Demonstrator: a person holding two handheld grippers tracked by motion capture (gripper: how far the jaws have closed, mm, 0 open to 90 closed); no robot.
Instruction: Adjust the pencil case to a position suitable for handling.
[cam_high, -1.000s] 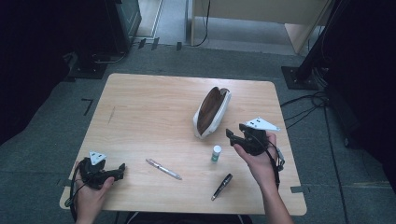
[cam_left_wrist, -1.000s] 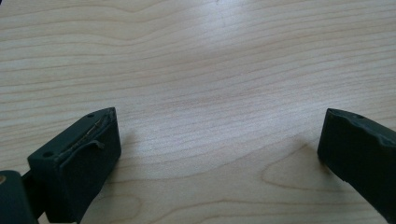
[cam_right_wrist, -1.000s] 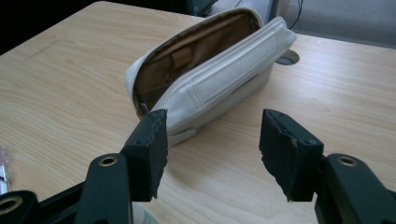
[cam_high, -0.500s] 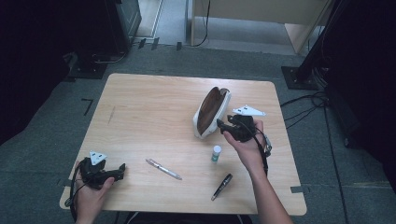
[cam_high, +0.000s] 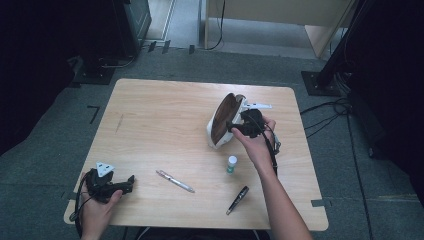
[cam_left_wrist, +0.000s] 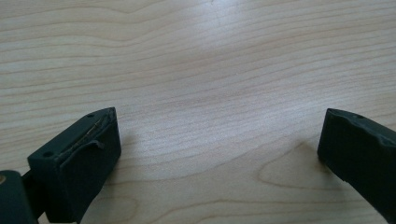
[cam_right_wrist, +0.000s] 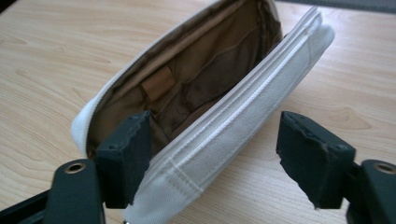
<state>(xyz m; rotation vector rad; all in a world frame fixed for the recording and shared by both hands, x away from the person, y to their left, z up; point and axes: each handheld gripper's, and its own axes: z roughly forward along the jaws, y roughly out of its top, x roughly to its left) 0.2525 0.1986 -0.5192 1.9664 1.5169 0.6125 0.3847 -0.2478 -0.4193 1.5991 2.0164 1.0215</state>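
Now our right gripper (cam_right_wrist: 212, 154) straddles the white pouch (cam_right_wrist: 224, 126) wall, jaws just opening, not pressing. Our left gripper (cam_left_wrist: 219, 154), near-left, gapes empty over the table (cam_left_wrist: 196, 56).

Both tools open, arms apart.
L tool (cam_high: 131, 179) low, jaws wide; R tool (cam_high: 231, 128) reached fwd, jaws just opening.

No readable text, label, brand, number or sign anywhere in my sight. Small tan tab (cam_right_wrist: 158, 83) sewn inside pouch (cam_right_wrist: 243, 116) in front of my fingers: blank. Small bottle (cam_high: 231, 164) on table (cam_high: 160, 125): any label print too small to read. Two pens (cam_high: 175, 180) (cam_high: 237, 199): no legible marking. Dark pencil-like streak (cam_high: 119, 123) on tabletop: not lettering.
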